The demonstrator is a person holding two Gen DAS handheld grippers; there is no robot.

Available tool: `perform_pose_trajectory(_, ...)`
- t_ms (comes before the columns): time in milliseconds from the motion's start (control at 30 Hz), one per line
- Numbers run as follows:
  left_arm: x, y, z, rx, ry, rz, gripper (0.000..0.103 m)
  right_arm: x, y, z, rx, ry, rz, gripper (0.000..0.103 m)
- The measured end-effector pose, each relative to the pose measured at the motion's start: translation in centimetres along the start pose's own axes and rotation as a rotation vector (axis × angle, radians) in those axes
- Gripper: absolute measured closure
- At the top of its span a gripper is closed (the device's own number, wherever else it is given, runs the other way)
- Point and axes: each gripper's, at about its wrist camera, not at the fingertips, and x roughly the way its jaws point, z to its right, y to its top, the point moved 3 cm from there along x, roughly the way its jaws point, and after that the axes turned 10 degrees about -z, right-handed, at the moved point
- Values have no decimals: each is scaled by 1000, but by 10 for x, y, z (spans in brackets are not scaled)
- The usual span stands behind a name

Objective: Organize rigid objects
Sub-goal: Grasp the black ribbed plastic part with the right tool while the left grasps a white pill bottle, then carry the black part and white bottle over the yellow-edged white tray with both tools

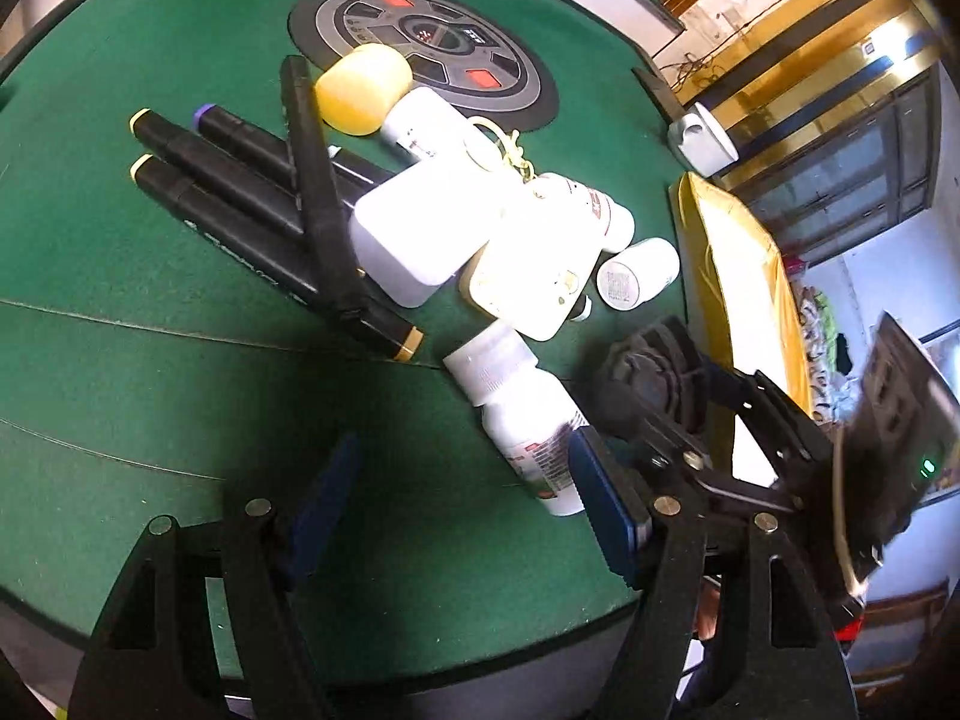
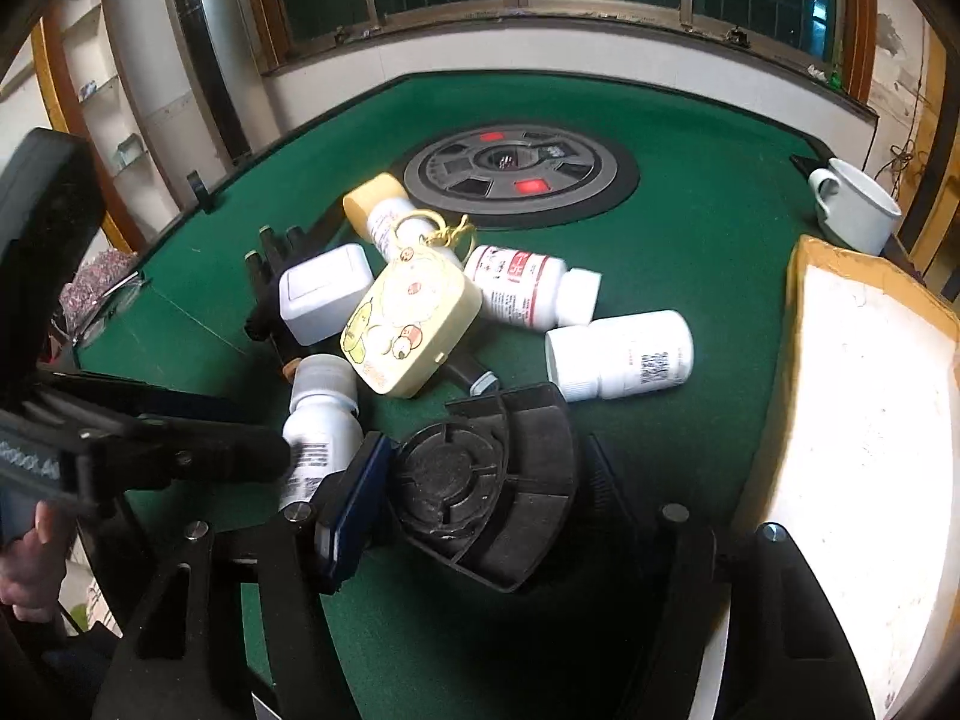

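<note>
1. While the pile sits unsorted at the middle of the counter (image 2: 690, 228), nothing shows inside the cardboard box (image 2: 798, 324) at three o'clock in the right wrist view, so I judge the sorting barely begun (assuming the box is where things go).
2. Heaped together, touching or overlapping, are the black markers (image 1: 228, 192) at nine o'clock of the heap, a white square box (image 2: 324, 294), a cream keychain case (image 2: 408, 324) lying on top, a yellow-capped bottle (image 2: 384, 210) at twelve, and two white bottles (image 2: 522, 285) (image 2: 624, 354) toward three.
3. At six o'clock of the heap, the right claw (image 2: 486, 456) straddles a black round vented piece (image 2: 480, 498); one pad lies against it, but I cannot tell whether the other presses, so a true pinch is unsure.
4. Spread wide, the left claw (image 1: 462, 456) pinches nothing; a nearer white bottle (image 1: 516, 414) lies just beside its pad at three o'clock.
5. Every item is left to place; the black piece looks first.
</note>
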Motion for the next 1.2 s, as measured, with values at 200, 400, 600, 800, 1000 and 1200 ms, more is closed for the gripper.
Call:
perform_pose_trajectory(200,8,7,17,-4,41,14,30,-27,-14,15,60,42,104,43)
perform_pose_trajectory(400,19,14,32,-22,57,17,30,-51,-25,39,123,49,173,43)
perform_pose_trajectory(600,21,14,43,76,178,62,44,-58,-32,47,139,86,182,43)
perform_pose_trajectory(800,11,-2,47,298,328,91,57,-58,-38,46,136,108,176,42)
perform_pose_trajectory(1000,18,-4,30,333,373,83,57,-56,-39,40,128,114,176,42)
perform_pose_trajectory(1200,13,0,23,314,365,121,66,-55,-36,34,122,107,169,42)
